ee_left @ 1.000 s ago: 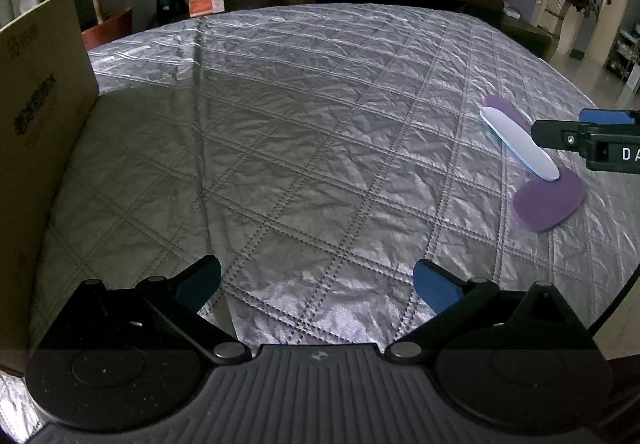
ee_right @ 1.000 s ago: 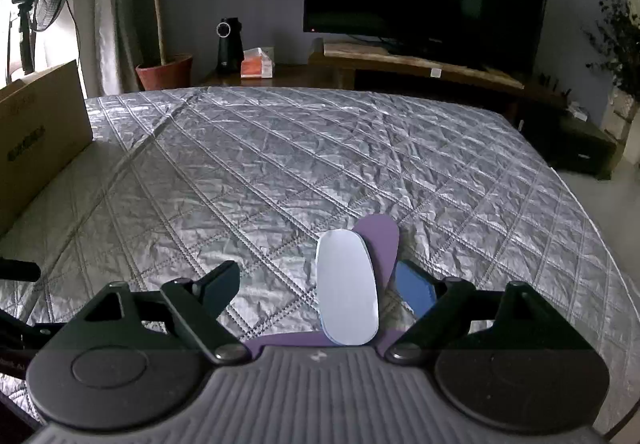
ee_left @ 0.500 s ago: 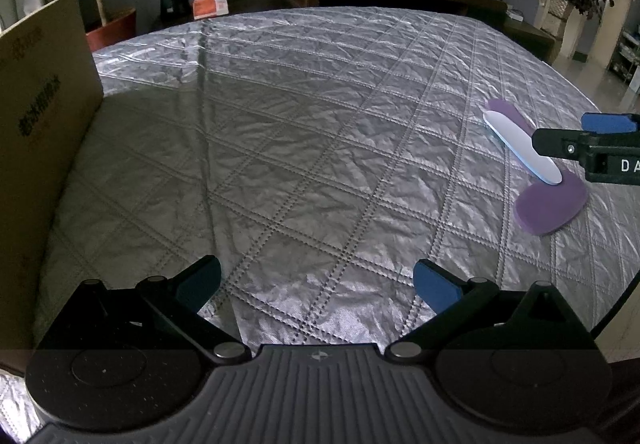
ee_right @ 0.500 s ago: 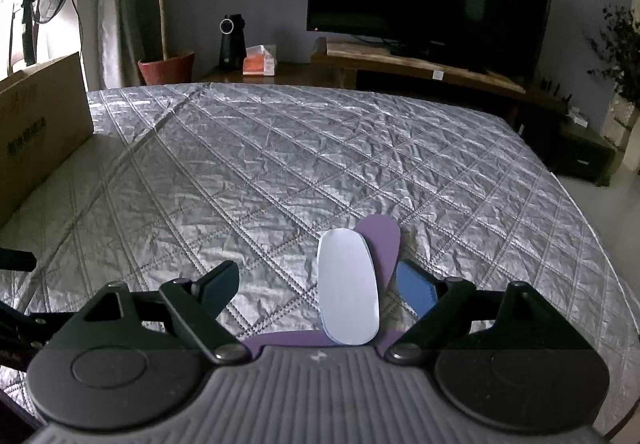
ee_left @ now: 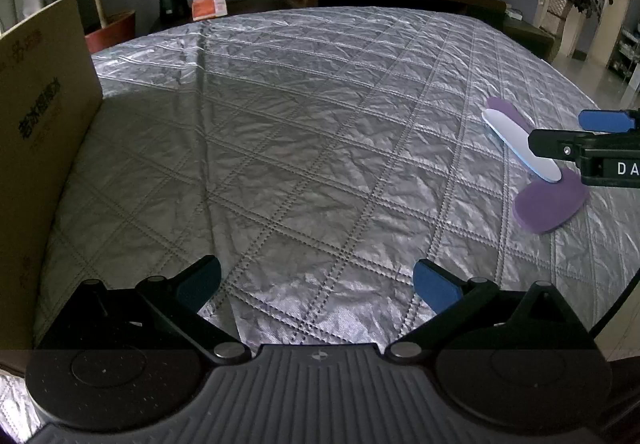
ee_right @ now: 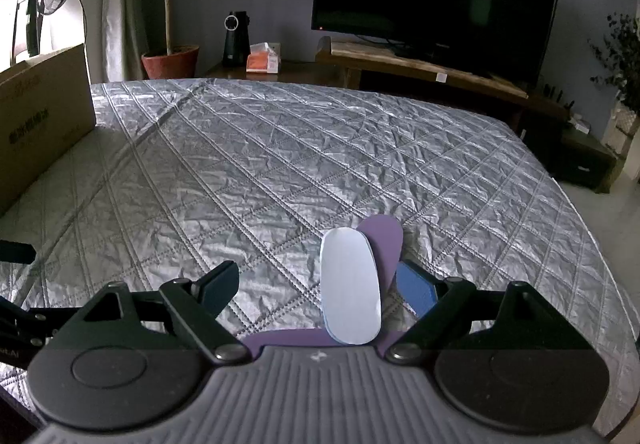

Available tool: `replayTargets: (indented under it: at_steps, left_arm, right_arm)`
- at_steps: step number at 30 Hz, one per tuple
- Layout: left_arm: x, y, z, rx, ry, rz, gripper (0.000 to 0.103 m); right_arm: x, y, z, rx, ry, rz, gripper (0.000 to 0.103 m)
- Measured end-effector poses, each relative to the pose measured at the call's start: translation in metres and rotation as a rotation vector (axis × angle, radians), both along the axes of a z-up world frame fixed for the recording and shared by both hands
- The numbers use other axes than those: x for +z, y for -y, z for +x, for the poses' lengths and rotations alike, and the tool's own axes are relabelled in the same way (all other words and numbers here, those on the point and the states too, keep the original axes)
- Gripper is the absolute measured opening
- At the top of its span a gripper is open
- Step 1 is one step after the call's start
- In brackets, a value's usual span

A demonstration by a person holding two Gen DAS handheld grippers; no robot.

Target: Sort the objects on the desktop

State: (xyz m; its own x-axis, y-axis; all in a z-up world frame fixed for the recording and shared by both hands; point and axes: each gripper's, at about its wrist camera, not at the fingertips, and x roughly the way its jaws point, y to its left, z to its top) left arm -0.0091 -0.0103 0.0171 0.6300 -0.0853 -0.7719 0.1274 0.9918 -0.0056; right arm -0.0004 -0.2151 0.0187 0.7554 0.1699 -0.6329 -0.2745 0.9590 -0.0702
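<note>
Between the wide jaws of the right gripper (ee_right: 316,284), near the table's right edge, lies the pale blue oval (ee_right: 350,290) atop a purple cutout (ee_right: 384,240), unheld. Closing now could pinch both sheets together. The left gripper (ee_left: 316,284) hangs wide, empty, near the cardboard box (ee_left: 40,124).

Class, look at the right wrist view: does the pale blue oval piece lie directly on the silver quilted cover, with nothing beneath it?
No: the pale blue oval piece rests on a purple piece that shows past its far end and near end.
</note>
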Motion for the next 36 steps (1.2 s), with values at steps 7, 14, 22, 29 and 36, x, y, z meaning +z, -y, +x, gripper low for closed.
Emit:
replayTargets:
  at_steps: [7,14,22,29,36]
  left_arm:
    - [0.0,0.001,-0.001,0.0,-0.001,0.003,0.103]
    - [0.0,0.002,-0.002,-0.005,-0.001,0.005,0.103]
    - [-0.002,0.002,-0.001,-0.005,-0.002,0.009,0.103]
    - [-0.002,0.003,-0.001,-0.006,-0.003,0.01,0.103]
    - [-0.003,0.003,-0.001,-0.005,-0.009,0.013,0.103]
  right_arm:
    - [0.0,-0.001,0.0,0.004,0.0,-0.008,0.084]
    - [0.001,-0.001,-0.002,0.008,0.001,-0.015,0.084]
    - [0.001,-0.002,-0.003,0.012,0.001,-0.023,0.084]
    - [0.001,-0.006,-0.003,0.011,0.002,-0.03,0.084]
    - [0.004,-0.014,-0.002,0.001,0.001,-0.031,0.085]
